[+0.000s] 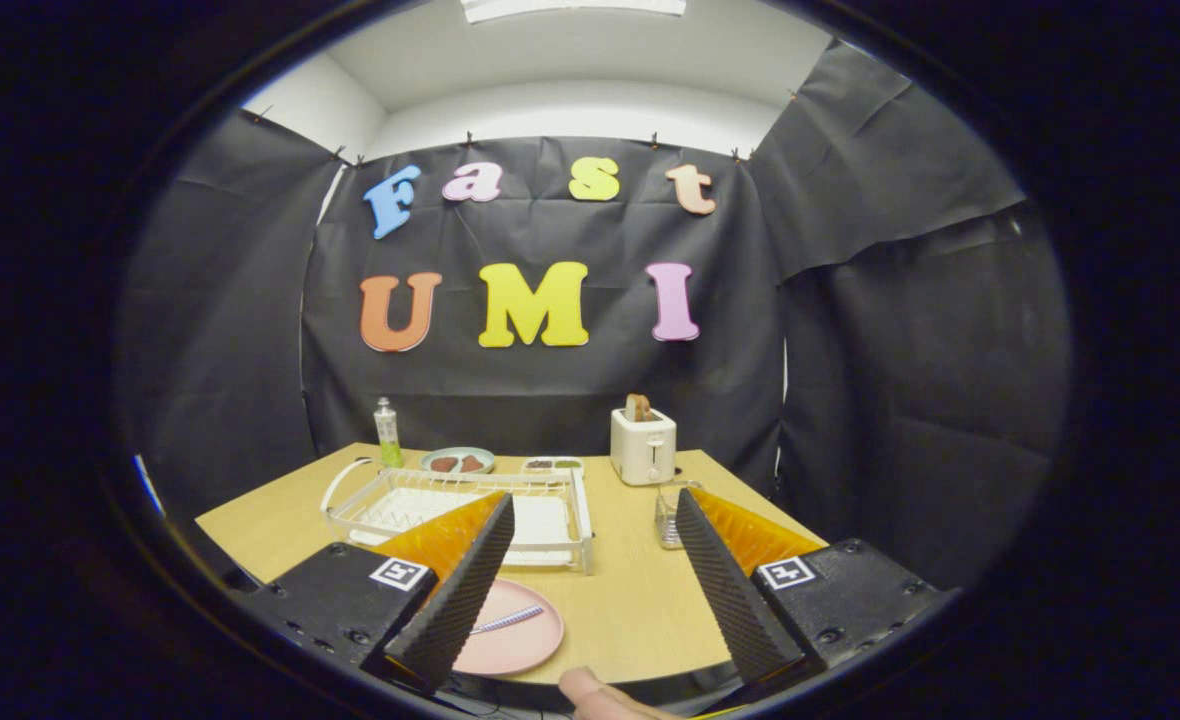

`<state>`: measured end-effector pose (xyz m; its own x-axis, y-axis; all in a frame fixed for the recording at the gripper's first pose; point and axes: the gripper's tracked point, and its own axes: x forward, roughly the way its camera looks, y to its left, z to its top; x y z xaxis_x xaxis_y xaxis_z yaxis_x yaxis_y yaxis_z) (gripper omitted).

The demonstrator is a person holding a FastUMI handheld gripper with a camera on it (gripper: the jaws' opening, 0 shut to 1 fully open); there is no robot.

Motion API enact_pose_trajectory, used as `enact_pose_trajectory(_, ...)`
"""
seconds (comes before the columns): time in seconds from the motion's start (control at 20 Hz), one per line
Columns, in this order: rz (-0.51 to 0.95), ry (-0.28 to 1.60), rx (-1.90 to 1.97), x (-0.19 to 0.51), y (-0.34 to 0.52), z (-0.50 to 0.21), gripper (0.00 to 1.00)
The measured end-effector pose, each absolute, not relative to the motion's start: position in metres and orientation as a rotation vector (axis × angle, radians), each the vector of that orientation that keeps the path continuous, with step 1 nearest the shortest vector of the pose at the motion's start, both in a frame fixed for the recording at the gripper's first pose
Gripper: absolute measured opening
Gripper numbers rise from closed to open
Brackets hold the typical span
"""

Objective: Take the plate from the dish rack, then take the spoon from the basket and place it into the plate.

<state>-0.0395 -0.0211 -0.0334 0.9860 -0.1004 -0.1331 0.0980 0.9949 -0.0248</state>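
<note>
A pink plate (520, 630) lies flat on the wooden table (630, 590), close in front of the white dish rack (470, 505) and partly behind my left finger (460, 590). A spoon (506, 619) with a striped handle rests across the plate. My gripper (590, 590) hangs above the table's near edge, open, its two ribbed fingers wide apart with nothing between them. A small clear basket (668, 515) stands just beyond the right finger (725, 590), partly hidden by it.
A white toaster (643, 445) with bread in it stands at the back. Behind the rack are a green bottle (387, 432), a plate of food (458, 460) and a small tray (553, 464). A fingertip (600, 695) shows at the table's near edge.
</note>
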Motion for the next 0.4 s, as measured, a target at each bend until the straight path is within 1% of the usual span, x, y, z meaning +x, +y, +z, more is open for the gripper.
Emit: enact_pose_trajectory(0.4, -0.113, 0.170, 0.018, -0.043, -0.045, -0.039, 1.00)
